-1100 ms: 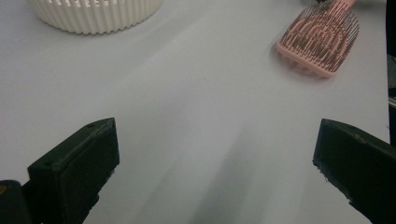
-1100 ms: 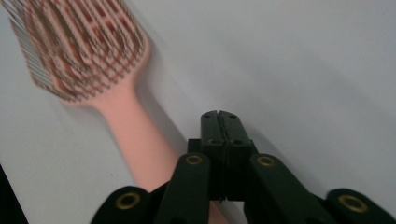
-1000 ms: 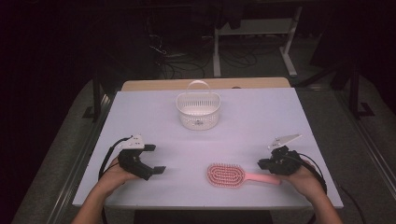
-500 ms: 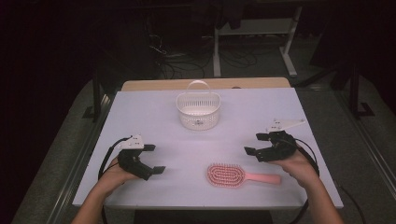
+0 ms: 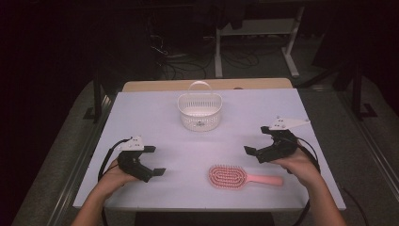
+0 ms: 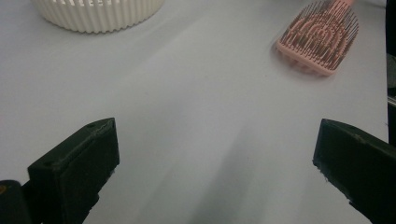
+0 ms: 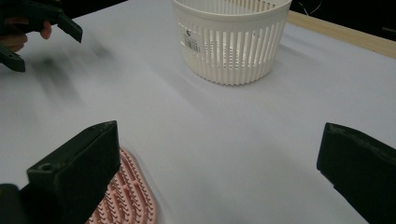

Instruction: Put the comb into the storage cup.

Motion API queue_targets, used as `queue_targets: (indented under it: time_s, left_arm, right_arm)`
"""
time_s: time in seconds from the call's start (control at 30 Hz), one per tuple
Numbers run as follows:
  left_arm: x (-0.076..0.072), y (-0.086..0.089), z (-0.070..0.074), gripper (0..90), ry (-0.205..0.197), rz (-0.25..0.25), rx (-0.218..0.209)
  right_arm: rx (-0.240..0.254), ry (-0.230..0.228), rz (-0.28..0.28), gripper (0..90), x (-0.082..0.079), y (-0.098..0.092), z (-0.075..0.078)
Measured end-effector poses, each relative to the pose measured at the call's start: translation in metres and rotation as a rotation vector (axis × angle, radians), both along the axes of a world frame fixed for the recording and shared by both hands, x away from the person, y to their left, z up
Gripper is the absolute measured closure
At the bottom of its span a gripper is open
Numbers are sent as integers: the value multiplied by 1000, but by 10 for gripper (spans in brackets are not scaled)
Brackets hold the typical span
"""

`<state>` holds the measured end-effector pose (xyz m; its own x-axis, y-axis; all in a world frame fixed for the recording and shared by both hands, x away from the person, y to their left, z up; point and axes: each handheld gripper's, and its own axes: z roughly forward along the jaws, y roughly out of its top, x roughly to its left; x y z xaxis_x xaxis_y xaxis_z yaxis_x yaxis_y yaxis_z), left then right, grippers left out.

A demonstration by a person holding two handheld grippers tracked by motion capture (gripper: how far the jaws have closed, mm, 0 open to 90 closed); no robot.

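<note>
Resting on the near left part of the white table point(image 5: 155, 117), the person's left hand point(image 5: 113, 173) comes in from the bottom edge with the forearm angled up and inward, wrapped around the left gripper point(image 5: 153, 160), whose body tilts toward the table's middle. Its jaws stand wide apart with only bare tabletop between them, as the left gripper view shows.

Toward the middle, at the far side, a white slatted basket point(image 5: 200, 112) stands upright with its handle raised. Nearer the person, the pink hairbrush point(image 5: 228, 176) lies flat, bristles up, head to the left and handle pointing right, free of both grippers.

At the right, the right hand point(image 5: 301, 165) holds the right gripper point(image 5: 256, 141) lifted clear above the brush handle's end, pointing left toward the table's middle. Its jaws have just been opening and now stand fully spread, holding nothing; in the right gripper view the brush head lies below the left jaw.
</note>
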<state>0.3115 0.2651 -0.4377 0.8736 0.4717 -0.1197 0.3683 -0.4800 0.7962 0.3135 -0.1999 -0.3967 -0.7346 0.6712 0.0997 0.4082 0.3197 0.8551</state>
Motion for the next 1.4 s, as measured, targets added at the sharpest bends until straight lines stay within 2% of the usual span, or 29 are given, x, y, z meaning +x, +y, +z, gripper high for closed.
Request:
queue_targets:
  time_s: [0.6,0.77,1.13,1.4]
  left_arm:
    - [0,1,0,3,-1,-1,2]
    - [0,1,0,3,1,-1,1]
    - [0,0,0,3,0,-5,0]
    - [0,1,0,3,2,-3,-1]
  right_arm:
    - [-43,-1,91,0,-4,-1,8]
    - [-70,-1,135,0,-5,1,8]
    - [-111,5,192,0,-6,2,8]
    - [-166,33,232,0,-9,3,4]
